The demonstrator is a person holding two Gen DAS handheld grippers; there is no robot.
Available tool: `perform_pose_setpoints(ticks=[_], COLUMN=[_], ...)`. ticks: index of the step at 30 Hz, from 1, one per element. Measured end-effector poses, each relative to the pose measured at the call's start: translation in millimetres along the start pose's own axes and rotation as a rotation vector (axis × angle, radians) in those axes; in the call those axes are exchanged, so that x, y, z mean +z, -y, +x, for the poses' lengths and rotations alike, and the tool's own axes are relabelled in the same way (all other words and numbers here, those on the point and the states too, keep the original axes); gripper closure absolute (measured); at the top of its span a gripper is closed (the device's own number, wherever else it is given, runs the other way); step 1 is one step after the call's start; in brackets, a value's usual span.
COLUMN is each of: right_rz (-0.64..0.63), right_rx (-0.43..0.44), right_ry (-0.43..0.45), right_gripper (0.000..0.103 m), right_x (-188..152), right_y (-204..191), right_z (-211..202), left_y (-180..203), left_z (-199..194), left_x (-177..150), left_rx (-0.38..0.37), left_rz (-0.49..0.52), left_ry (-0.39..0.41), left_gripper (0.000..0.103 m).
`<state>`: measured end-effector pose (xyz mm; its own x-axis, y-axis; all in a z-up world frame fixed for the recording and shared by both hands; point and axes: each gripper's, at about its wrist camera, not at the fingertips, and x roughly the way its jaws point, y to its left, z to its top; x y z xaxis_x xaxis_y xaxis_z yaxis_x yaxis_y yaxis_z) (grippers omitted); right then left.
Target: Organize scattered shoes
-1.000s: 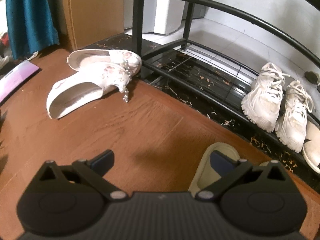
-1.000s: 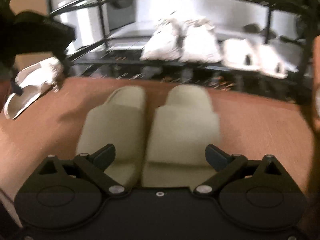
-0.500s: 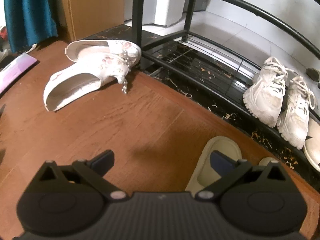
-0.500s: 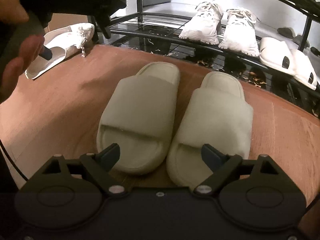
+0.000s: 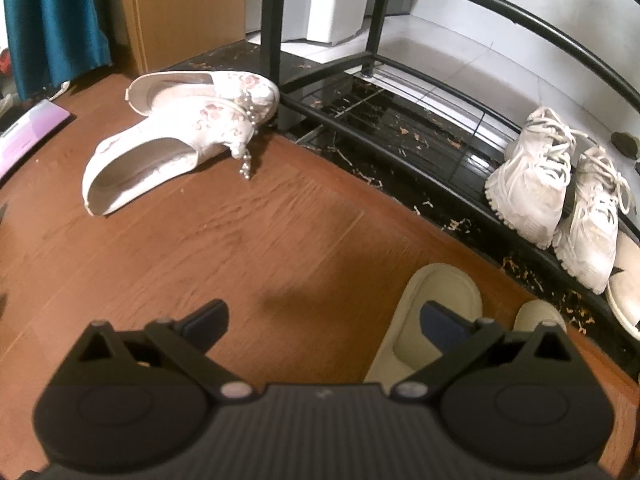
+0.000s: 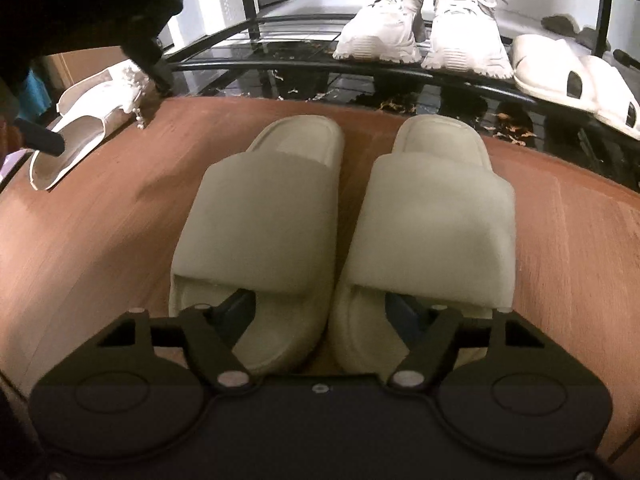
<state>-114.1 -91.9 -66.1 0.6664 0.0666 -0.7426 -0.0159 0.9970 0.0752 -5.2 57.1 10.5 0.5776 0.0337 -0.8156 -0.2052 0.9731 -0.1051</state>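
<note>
Two beige slide slippers lie side by side on the wooden floor, toes toward the rack: the left slipper and the right slipper. My right gripper is open, with one fingertip inside each slipper's heel opening, the two inner walls between them. My left gripper is open and empty above the floor; the left slipper shows by its right finger. A pair of white floral heeled shoes lies tumbled at the rack's left end, also in the right wrist view.
A black metal shoe rack stands ahead. On its low shelf are white sneakers and white slippers. A teal curtain, a wooden panel and a purple box are at the left.
My right gripper has moved forward and down onto the beige slippers; its fingertips now sit inside their heel openings. My left gripper has drifted slightly back, still open.
</note>
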Motion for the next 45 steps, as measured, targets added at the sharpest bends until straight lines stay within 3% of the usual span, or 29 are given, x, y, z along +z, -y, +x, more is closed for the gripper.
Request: perform_pose_setpoints(ticks=[5, 9, 12, 30, 32, 33, 36, 42, 45], right_rz=[-0.036, -0.051, -0.039, -0.026, -0.032, -0.039, -0.038, -0.072, -0.083], right_rx=[-0.014, -0.045, -0.042, -0.054, -0.051, -0.049, -0.04, -0.049, -0.088], right_ry=[0.053, 0.097, 0.105, 0.131, 0.153, 0.172, 0.191, 0.242, 0.274], right_gripper=[0.029, 0.008, 0.001, 0.0, 0.008, 0.025, 0.032, 0.072, 0.077], right_x=[-4, -6, -5, -3, -3, -3, -2, -1, 2], right_y=[-5, -8, -7, -9, -9, -9, -9, -10, -11], right_z=[5, 14, 18, 22, 21, 20, 20, 12, 2], left_y=[3, 4, 5, 8, 8, 8, 8, 5, -4], left_z=[3, 5, 7, 14, 15, 15, 17, 24, 19], left_x=[0, -2, -2, -5, -6, -6, -6, -7, -3], left_rx=[-0.01, -0.008, -0.005, 0.007, 0.01, 0.013, 0.02, 0.055, 0.1], left_rz=[0.005, 0.01, 0.014, 0.025, 0.031, 0.031, 0.032, 0.021, -0.029], left_ry=[-0.012, -0.023, -0.029, -0.062, -0.063, -0.063, -0.064, -0.072, -0.015], left_gripper=[0.001, 0.001, 0.001, 0.001, 0.001, 0.001, 0.001, 0.001, 0.001])
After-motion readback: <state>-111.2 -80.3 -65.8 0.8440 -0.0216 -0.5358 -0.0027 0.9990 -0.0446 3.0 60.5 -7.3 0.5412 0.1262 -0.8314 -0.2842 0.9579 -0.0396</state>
